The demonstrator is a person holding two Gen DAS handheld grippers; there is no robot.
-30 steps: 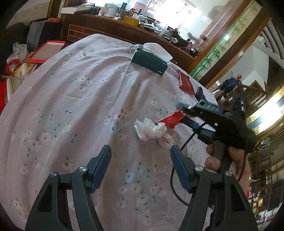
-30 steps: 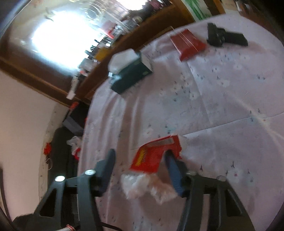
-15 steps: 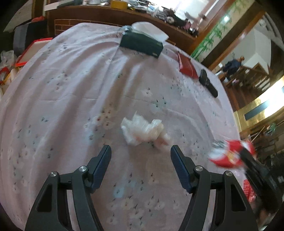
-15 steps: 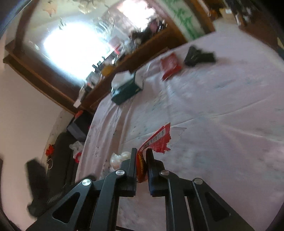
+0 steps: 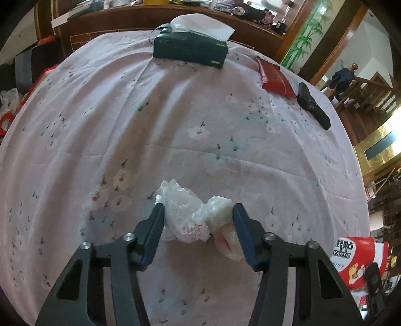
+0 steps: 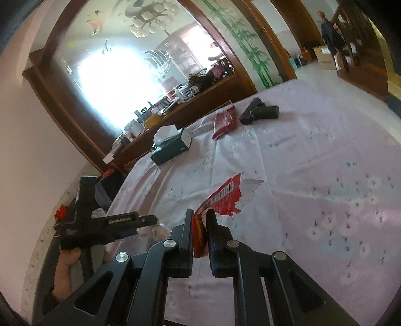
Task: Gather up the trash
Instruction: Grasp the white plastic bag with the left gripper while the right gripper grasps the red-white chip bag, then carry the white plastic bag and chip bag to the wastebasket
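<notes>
A crumpled clear plastic bag [image 5: 190,213] lies on the pink flowered tablecloth [image 5: 125,112]. My left gripper [image 5: 198,213] is open, its jaws on either side of the bag near the cloth. My right gripper [image 6: 199,220] is shut on a torn red snack wrapper [image 6: 220,198] and holds it above the table. In the right wrist view the left gripper's body [image 6: 105,225] shows at the left, over the table's edge.
A dark green tissue box [image 5: 190,47], a red packet [image 5: 275,77] and a black object [image 5: 313,105] lie at the table's far side. A red and white package [image 5: 356,255] is beyond the table's right edge. A wooden sideboard [image 5: 150,17] stands behind.
My left gripper has moved forward and down until its jaws flank the plastic bag. My right gripper has shut on the red wrapper and lifted it off the cloth.
</notes>
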